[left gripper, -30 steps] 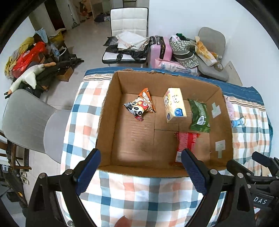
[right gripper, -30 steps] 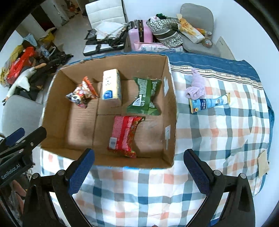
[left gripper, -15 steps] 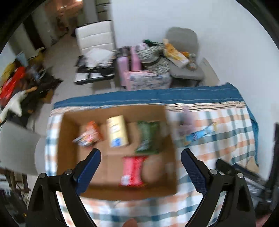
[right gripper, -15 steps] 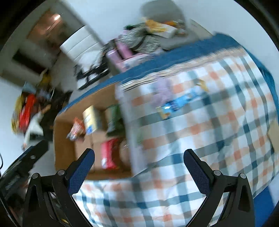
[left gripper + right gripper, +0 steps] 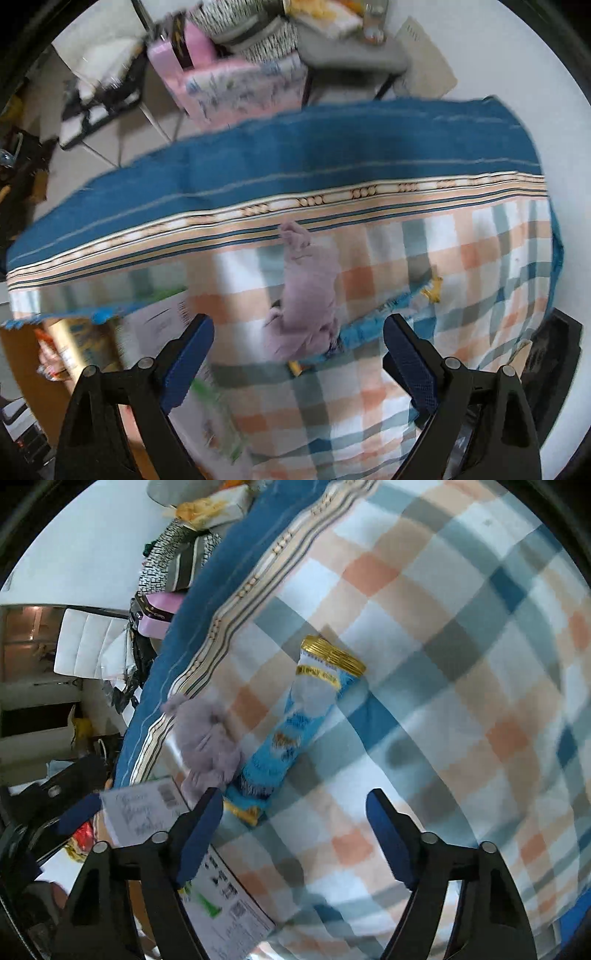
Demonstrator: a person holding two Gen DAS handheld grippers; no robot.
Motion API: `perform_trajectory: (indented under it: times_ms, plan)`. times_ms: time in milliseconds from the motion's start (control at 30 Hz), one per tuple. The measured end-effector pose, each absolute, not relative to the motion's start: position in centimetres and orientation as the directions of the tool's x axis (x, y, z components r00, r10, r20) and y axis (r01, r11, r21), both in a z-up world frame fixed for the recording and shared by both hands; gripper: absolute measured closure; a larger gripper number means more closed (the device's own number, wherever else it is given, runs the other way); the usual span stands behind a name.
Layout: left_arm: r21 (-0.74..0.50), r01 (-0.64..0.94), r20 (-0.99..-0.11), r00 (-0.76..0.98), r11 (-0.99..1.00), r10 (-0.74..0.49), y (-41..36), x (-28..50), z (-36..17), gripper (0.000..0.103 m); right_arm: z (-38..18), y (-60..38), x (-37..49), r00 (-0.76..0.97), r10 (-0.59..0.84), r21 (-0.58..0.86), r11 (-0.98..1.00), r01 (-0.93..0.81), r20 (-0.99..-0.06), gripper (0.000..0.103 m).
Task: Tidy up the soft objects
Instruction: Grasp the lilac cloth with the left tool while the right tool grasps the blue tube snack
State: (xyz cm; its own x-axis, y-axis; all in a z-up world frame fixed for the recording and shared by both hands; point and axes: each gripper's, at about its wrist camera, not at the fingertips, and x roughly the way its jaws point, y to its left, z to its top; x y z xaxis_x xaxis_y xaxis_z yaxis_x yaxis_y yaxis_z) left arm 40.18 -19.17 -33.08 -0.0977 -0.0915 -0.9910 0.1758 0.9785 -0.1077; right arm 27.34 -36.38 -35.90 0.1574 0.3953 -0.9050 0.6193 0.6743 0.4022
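Both wrist views look down, close over checked cloth (image 5: 480, 258); share lilac plush (image 5: 310, 288) (image 5: 210, 738).

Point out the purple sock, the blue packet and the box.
purple sock (image 5: 306, 291), left wrist view, middle of its body.
blue packet (image 5: 295, 727), right wrist view, middle of the wrapper.
box (image 5: 147, 808), right wrist view, white label on its flap.

Bright, motion-blurred, fisheye-warped edges
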Motion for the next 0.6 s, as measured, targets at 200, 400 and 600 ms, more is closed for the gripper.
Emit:
perform_trajectory:
  times_ms: [200, 400, 600]
  plan:
    - [-0.093, 0.188, -0.977, -0.205, 0.978, -0.054, -20.9, 41.7, -38.2, 0.009, -39.5, -36.4, 29.7, 0.130, 0.420, 0.399, 0.652, 0.645, -0.898, 0.039]
    - [-0.087, 0.213, -0.961, -0.277, 0.973, -0.026, -21.9, 41.8, -41.4, 0.043, -41.9, -35.2, 31.3, 0.094, 0.430, 0.383, 0.658, 0.648, -0.898, 0.067]
    - [-0.085, 0.228, -0.965, -0.263, 0.970, -0.023, -22.4, 40.7, -41.7, 0.068, -41.8, -34.4, 31.9, 0.049, 0.401, 0.343, 0.708, 0.617, -0.915, 0.078]
